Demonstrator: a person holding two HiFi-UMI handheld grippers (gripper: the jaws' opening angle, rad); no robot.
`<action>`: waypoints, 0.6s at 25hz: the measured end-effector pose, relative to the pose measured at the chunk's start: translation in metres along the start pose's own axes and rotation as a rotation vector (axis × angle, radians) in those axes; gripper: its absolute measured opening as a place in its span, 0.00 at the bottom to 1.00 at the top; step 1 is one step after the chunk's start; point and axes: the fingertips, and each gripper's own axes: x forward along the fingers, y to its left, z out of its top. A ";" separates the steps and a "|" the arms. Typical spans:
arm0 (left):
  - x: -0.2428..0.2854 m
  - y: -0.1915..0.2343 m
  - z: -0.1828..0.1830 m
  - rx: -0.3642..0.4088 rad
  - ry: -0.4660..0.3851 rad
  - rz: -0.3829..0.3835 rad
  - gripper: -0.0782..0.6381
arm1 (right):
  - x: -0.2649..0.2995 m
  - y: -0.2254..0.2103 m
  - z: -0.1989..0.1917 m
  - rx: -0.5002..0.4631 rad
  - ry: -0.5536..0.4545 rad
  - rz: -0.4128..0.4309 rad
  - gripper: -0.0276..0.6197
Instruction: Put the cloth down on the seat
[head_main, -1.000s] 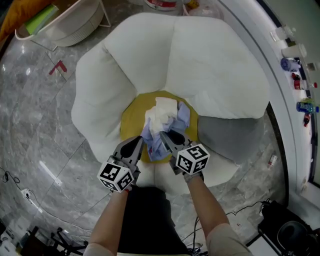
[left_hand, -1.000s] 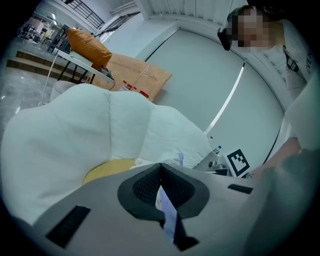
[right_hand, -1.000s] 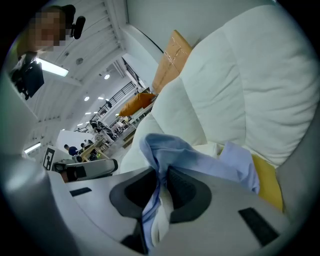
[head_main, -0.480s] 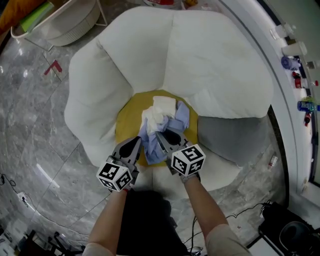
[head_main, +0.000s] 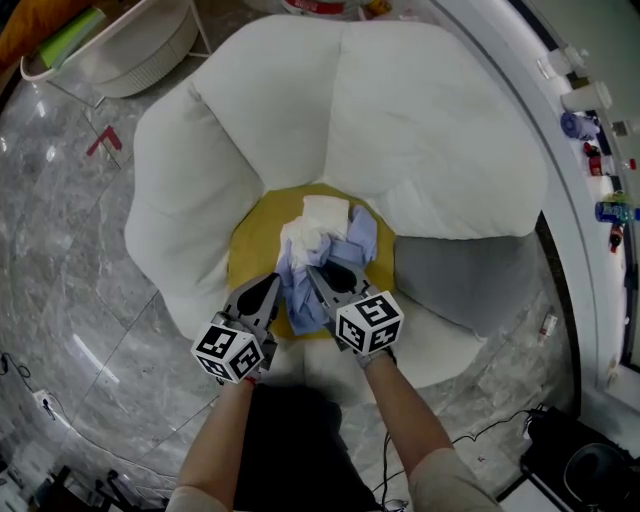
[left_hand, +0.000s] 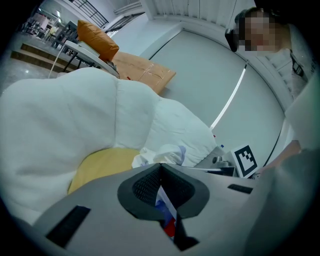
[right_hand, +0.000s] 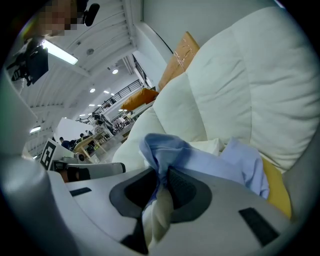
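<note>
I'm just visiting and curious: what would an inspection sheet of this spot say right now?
Surface: yellow seat of a white armchair, partly covered.
Job's things: white and blue cloth, bunched over the seat.
Clutter: white basket on the floor; small bottles on the side ledge.
Grippers: left hand-held gripper and right hand-held gripper both shut on the cloth.
Cables: black cable on the floor, lower right.
Surroundings: grey marble floor.
</note>
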 end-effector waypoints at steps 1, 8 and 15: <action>0.000 0.000 -0.001 -0.002 -0.002 0.000 0.13 | 0.000 0.000 0.000 -0.004 -0.001 0.000 0.17; 0.002 -0.005 -0.002 -0.007 -0.001 -0.006 0.13 | -0.003 0.004 0.001 -0.006 -0.012 0.017 0.19; -0.002 -0.011 0.003 -0.002 -0.001 -0.015 0.13 | -0.007 0.016 0.005 -0.014 -0.038 0.018 0.30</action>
